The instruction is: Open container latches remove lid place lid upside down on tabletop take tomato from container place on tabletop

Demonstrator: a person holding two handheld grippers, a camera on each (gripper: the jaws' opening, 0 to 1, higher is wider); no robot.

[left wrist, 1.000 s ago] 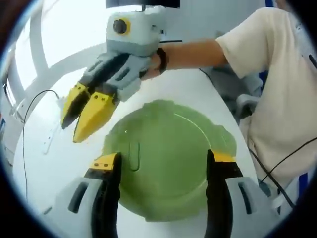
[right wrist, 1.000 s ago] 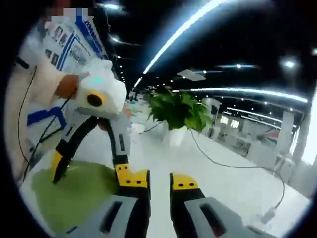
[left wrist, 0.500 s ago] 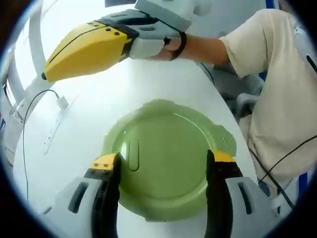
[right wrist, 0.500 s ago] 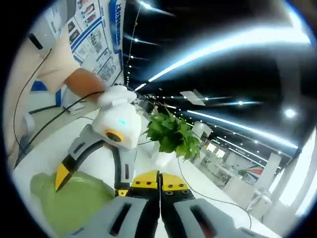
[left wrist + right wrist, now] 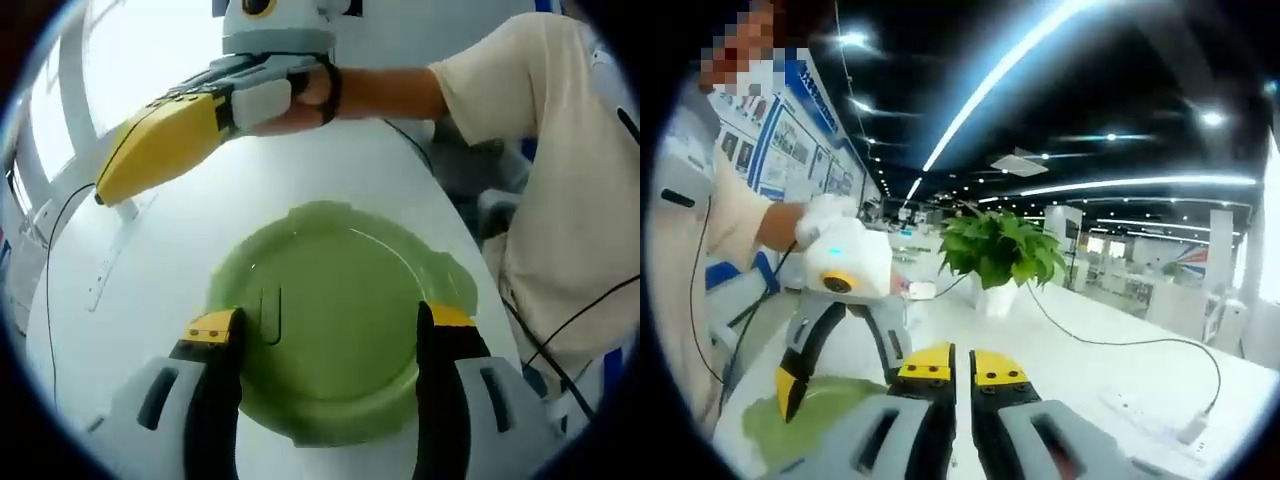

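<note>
On the white round surface [image 5: 160, 300] lies the pale green round plastic lid [image 5: 335, 340], flat and broad. It sits directly ahead of the left gripper [image 5: 325, 325], whose yellow-tipped jaws stand wide apart, one over each side of the lid's near edge, apparently gripping nothing. I cannot tell whether the lid still sits on its container or already rests alone on the surface; no tomato and no latch is plain to see.

Beyond the lid's far edge, up and to the left of it, the right gripper [image 5: 105, 190] hangs in the air, held by the person's hand [image 5: 300, 95], its yellow jaws pressed nearly together and empty. The right gripper view confirms this: the jaws almost touch, with the green lid low to their left under the left gripper's spread jaws.

If latches remain, the narrow right tips suit flicking a tab at the lid's rim, approached low and from outside. The left should steady the lid rather than press it down, so the rim can lift evenly.
</note>
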